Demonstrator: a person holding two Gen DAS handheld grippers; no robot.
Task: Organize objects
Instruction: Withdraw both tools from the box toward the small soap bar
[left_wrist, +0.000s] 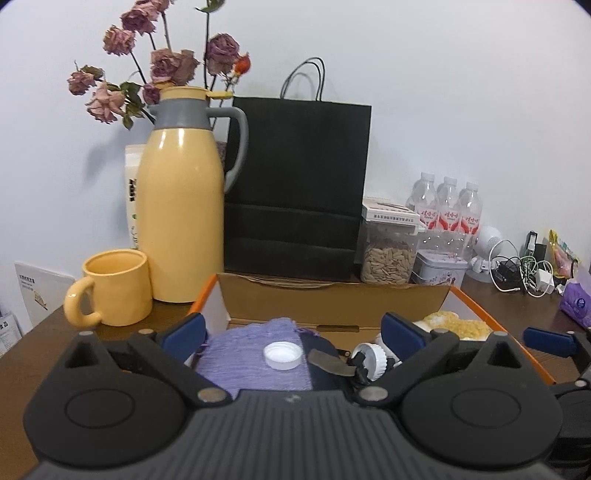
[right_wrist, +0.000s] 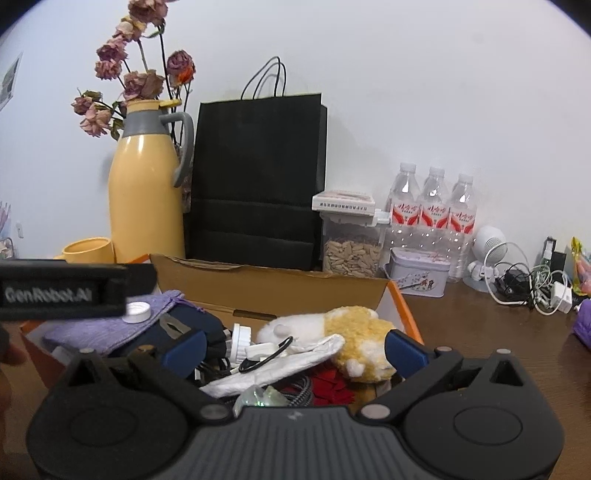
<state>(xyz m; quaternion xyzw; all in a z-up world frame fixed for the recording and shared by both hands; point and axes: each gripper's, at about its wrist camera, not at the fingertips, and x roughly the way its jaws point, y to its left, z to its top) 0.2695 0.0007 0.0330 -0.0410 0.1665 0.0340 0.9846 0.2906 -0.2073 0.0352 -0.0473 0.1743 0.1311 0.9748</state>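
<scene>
— Looking at the left gripper (left_wrist: 293, 332), why are its jaws spread so wide over the cardboard box (left_wrist: 332, 299)?

— Nothing is between them. The blue pads stand far apart, one on each side of the purple cloth (left_wrist: 251, 358), and neither touches it. The white bottle cap (left_wrist: 282, 355) lies loose on top of that cloth, so I judge it was set there rather than held.

— And the right gripper (right_wrist: 293, 345)?

— Spread just as wide, with nothing pinched. It hovers over the other half of the box, where the yellow-and-white plush toy (right_wrist: 351, 328) lies on a pale cloth (right_wrist: 280, 365) that is draped across cables and red scraps.

— So the things to be organized are all inside the box?

— As far as these views show, yes. The box sits on the brown table (right_wrist: 480, 325), its flap standing up at the back against the black paper bag (left_wrist: 299, 184). That raised flap keeps the contents from spilling toward the wall.

— Why leave the yellow thermos (left_wrist: 181, 206) and the yellow mug (left_wrist: 114, 288) outside?

— They stand upright beside the box, at its left, grouped together. My guess is that they belong on the table. The seed jar (right_wrist: 351, 251), the tin (right_wrist: 419, 271) and the water bottles (right_wrist: 432, 206) are lined up against the wall in the same way.

— What is the small white ribbed thing beside the dark pouch (left_wrist: 325, 365)?

— Possibly a plug or an adapter; it is half hidden, so I cannot say.
</scene>
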